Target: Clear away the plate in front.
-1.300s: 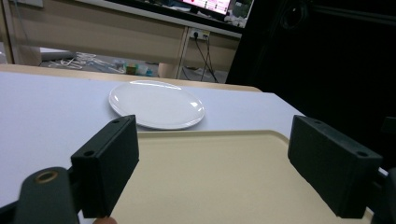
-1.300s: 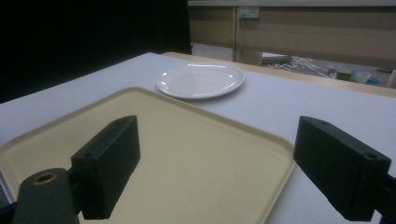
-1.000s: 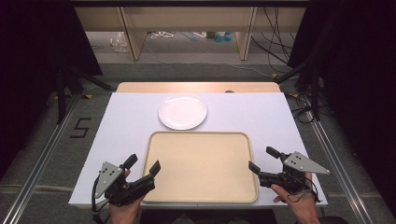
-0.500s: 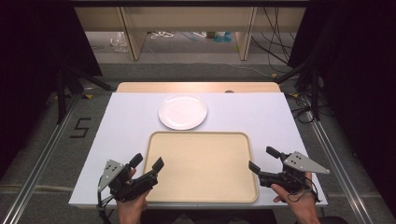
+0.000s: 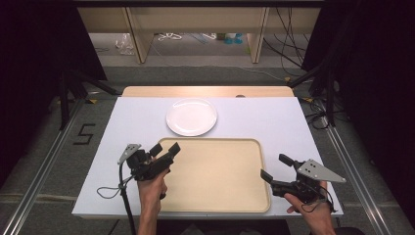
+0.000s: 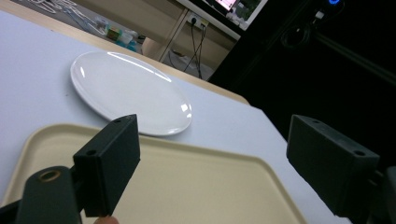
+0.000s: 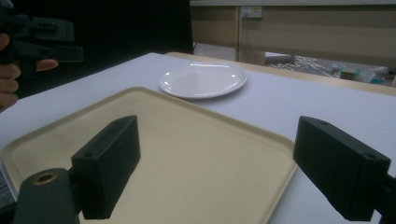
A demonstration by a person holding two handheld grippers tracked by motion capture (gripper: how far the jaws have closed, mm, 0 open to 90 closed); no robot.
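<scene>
The left gripper (image 5: pixel 166 151) has moved far and right, now over the tray's (image 5: pixel 215 196) near-left corner, fingers wide and empty. The right gripper (image 5: pixel 277 167) waits, fingers wide, at the tray's right edge. The plate (image 5: pixel 191 116) sits beyond on the counter (image 5: pixel 132 122), likely the left's target.

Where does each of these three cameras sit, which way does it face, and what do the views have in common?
High view: above the person's side, looking forward and down on the tray and plate; forearms, left gripper and right gripper show.
Left gripper view: over the tray's near left, facing the plate; its open jaws show.
Right gripper view: at the tray's right edge, facing left and away across the tray; its open jaws and the other hand show.
All three share tray and plate.
</scene>
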